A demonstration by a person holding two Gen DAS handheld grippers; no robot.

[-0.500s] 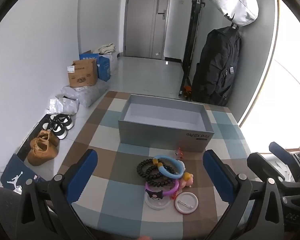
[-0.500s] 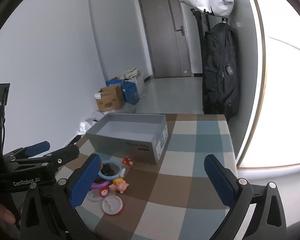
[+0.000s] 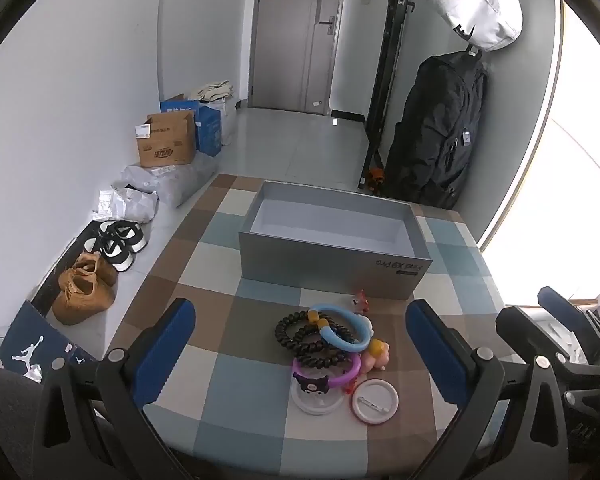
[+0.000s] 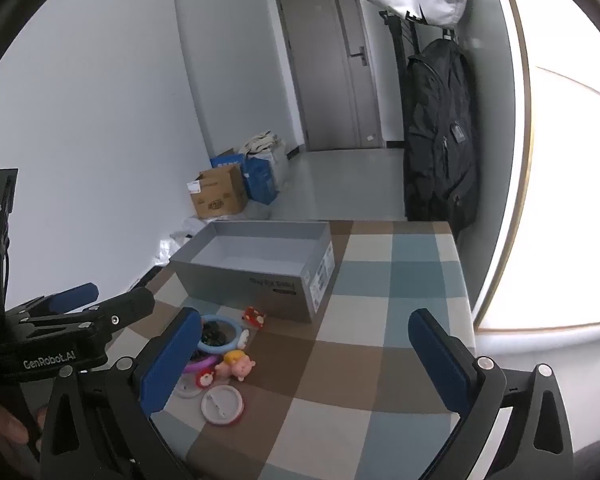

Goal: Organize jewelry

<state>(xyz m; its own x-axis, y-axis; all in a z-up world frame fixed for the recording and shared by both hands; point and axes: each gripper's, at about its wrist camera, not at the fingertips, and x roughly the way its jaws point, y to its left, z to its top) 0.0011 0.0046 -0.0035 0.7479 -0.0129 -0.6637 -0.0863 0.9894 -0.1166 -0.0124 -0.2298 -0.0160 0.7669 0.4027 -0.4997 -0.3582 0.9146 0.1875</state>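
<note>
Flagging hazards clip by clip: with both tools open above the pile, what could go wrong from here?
1. The blue ring, black coil ties and purple ring overlap; lifting one may drag the others.
2. The flat white badge offers little edge and could slip from the left tool.
3. The grey box stands beyond the pile; a low carry might hit its wall.

Against the left wall: cardboard box (image 3: 165, 140), blue bags (image 3: 207, 124), grey parcels (image 3: 171, 178), sneakers (image 3: 119, 242), tan boots (image 3: 84, 286). Opposite: black backpack (image 3: 440, 132) hanging under white bag (image 3: 474, 0). Beyond: closed door (image 3: 295, 32).

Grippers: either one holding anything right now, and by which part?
Nothing held. Left gripper and right gripper are both open and empty; the jewelry pile lies untouched on the table.
</note>
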